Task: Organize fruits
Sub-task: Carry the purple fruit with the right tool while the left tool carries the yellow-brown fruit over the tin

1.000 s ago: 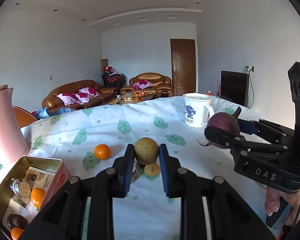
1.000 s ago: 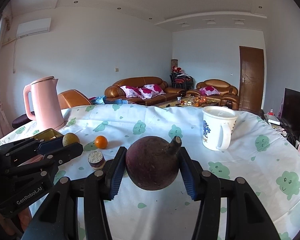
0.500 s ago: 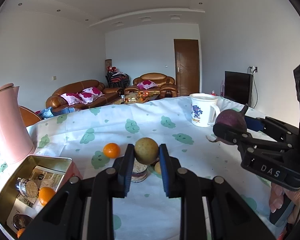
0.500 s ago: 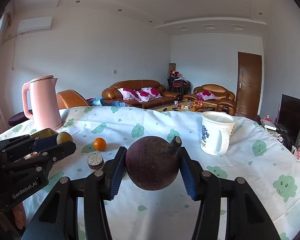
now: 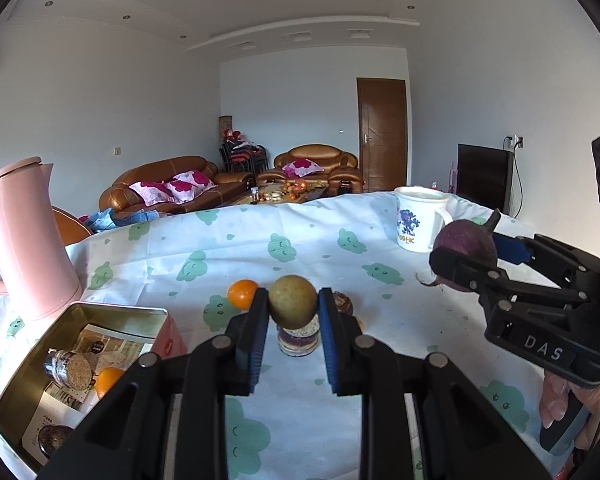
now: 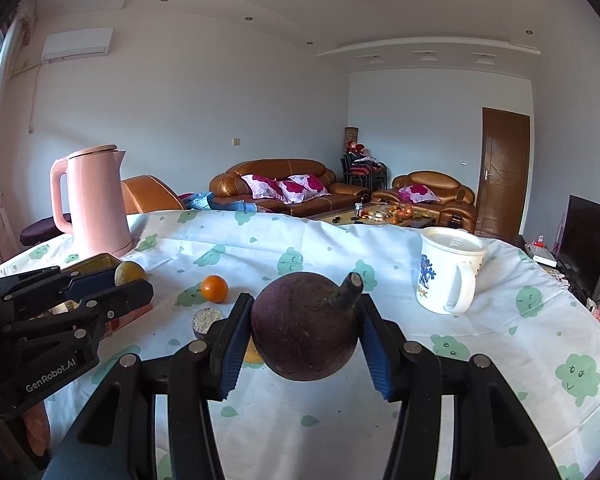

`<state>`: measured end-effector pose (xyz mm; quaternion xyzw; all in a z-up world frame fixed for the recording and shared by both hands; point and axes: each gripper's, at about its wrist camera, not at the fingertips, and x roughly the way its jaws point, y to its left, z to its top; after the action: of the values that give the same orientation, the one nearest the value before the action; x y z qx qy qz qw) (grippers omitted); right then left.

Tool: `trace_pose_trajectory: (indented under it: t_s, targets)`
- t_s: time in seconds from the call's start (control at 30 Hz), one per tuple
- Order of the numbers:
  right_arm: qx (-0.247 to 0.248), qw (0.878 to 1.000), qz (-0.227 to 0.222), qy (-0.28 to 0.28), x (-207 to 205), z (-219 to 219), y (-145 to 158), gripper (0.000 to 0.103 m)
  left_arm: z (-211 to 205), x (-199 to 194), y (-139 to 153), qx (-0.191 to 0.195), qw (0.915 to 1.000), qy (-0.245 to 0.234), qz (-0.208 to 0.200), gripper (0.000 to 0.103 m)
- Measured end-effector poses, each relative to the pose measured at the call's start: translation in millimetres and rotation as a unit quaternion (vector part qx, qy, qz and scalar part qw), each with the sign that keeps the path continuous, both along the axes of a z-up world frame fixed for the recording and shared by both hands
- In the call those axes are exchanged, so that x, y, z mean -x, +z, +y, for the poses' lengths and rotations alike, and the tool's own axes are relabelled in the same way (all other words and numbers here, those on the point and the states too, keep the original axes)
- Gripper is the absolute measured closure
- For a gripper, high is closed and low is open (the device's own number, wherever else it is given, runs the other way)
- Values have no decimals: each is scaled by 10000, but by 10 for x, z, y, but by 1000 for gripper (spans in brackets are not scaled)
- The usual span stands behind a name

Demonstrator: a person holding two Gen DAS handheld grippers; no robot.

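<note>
Left gripper [image 5: 293,310] clamped on green fruit [image 5: 293,301]; right gripper [image 6: 305,330] clamped on purple fruit [image 6: 304,326].

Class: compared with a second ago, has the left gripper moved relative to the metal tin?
Yes. In its own view the tin has slid rightward and shows more, so the left gripper shifted left, towards it.

Open cloth [image 6: 300,240] between kettle [image 6: 96,204] and mug [image 6: 448,272].

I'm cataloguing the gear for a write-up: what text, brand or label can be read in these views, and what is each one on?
"DAS": on the right gripper body.
"GenRobot.AI": on the left gripper body.
White mug: blue print, lettering too blurred to read.
Leaflet in the tin: print too small to read.
</note>
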<state>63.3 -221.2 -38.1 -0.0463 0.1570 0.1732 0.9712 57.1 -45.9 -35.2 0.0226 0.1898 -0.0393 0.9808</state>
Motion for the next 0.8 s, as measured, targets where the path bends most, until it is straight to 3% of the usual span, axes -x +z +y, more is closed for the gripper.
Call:
trace_pose_trajectory:
  t_s: [0.8]
  targets:
    - [206, 9974, 85, 689, 13, 691, -24, 50, 587, 156, 1, 122, 9984, 553, 9, 77]
